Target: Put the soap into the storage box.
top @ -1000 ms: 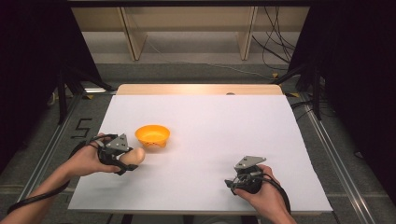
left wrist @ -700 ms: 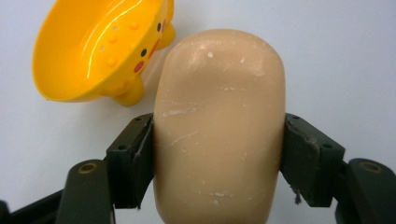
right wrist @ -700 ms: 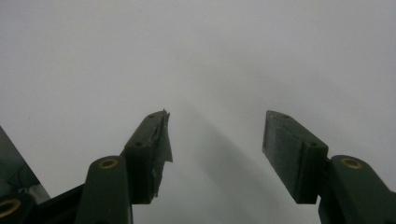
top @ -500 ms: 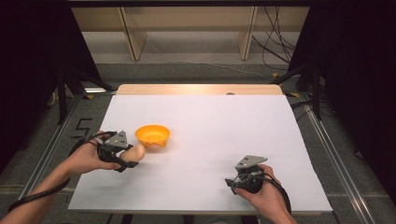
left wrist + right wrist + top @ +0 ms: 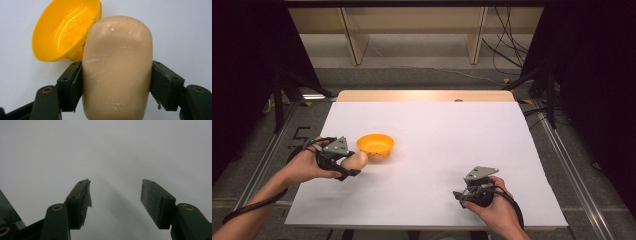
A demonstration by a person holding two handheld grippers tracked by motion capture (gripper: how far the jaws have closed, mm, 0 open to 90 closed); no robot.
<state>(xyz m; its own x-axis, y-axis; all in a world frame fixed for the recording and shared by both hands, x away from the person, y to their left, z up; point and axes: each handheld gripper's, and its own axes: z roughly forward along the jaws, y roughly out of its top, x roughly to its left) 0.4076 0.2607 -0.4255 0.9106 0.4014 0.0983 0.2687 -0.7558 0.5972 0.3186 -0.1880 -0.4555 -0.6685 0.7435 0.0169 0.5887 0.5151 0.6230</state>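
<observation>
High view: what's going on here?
A person holds a gripper in each hand. The left gripper has its jaws shut on a beige bar, likely soap, right beside the yellow dish; the bar isn't in the dish yet. The right gripper sits open on the white table, holding nothing.

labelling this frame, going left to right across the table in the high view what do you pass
left claw shut on the beige soap-like block → orange bowl → right claw, jaws apart over bare white table
</observation>
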